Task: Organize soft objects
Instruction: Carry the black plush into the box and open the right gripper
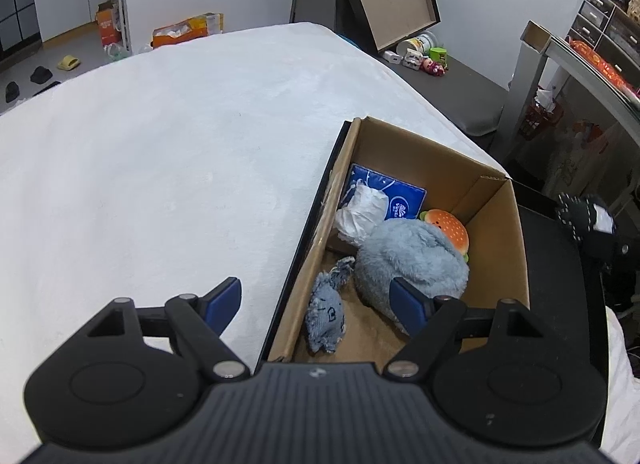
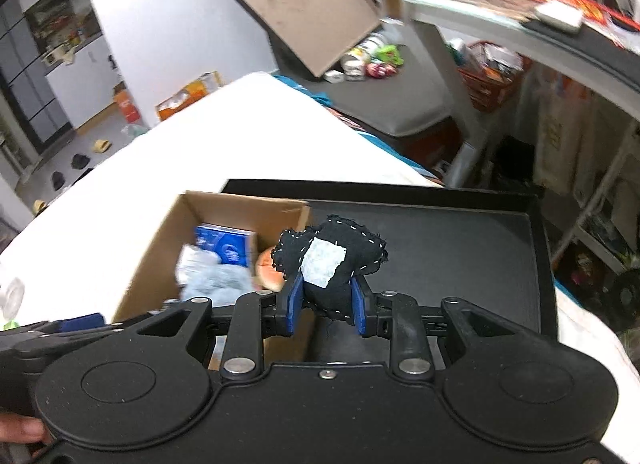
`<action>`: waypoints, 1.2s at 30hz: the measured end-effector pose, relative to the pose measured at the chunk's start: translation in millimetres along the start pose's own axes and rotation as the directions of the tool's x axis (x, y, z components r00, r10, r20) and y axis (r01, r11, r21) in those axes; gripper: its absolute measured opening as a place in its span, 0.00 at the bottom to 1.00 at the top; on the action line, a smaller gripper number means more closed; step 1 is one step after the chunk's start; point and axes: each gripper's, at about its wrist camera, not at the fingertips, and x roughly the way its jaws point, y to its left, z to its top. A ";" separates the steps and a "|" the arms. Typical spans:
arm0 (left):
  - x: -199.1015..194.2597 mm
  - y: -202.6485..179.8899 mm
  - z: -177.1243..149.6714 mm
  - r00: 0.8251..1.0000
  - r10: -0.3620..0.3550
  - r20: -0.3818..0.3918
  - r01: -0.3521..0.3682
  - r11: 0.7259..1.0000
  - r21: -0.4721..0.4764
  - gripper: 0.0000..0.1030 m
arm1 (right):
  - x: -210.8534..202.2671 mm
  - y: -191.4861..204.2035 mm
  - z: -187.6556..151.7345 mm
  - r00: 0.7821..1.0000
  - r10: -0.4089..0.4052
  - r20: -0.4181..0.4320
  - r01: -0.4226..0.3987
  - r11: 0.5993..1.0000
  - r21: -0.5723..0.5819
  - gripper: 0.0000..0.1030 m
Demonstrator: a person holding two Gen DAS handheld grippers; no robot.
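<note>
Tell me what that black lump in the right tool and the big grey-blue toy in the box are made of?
The black lump looks like hand-sewn felt or cloth: frayed edges, white running stitches, a pale patch. The grey-blue toy looks like long-pile plush, fuzzy and matte. The box is plain brown cardboard.

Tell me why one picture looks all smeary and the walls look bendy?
Right wrist view: motion blur smears the cardboard box and the desk, while the black stuffed toy in the right gripper stays sharp. Left wrist view: crisp, but the fisheye lens bows the white bed outward.
</note>
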 end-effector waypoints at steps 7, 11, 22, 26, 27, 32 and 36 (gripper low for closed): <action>-2.2 13.1 -6.0 0.999 -0.039 0.004 0.039 0.999 -0.019 0.58 | -5.6 26.7 3.5 0.999 0.047 -0.004 -0.047 0.997 -0.055 0.25; 0.7 21.3 -8.6 0.998 -0.064 -0.002 0.064 0.997 -0.044 0.29 | -3.8 39.7 4.5 0.998 0.064 -0.021 -0.066 0.994 -0.083 0.26; 6.4 32.4 -13.9 0.994 -0.113 -0.003 0.113 0.992 -0.054 0.14 | 3.4 62.0 -1.3 0.995 0.078 -0.063 -0.086 0.988 -0.127 0.26; 6.9 32.2 -14.4 0.993 -0.114 -0.002 0.114 0.992 -0.055 0.14 | 6.1 64.7 -2.2 0.993 0.086 -0.076 -0.096 0.987 -0.132 0.26; 7.2 32.4 -14.2 0.993 -0.116 -0.001 0.115 0.992 -0.057 0.14 | 7.1 65.3 -2.5 0.993 0.087 -0.080 -0.098 0.986 -0.133 0.26; 8.5 33.7 -13.5 0.994 -0.113 -0.009 0.112 0.992 -0.062 0.14 | 13.0 68.7 -6.3 0.989 0.099 -0.110 -0.114 0.983 -0.145 0.34; 7.2 32.4 -8.8 0.994 -0.101 -0.042 0.098 0.993 -0.068 0.18 | 13.9 64.6 -8.9 0.992 0.075 -0.105 -0.089 0.987 -0.131 0.53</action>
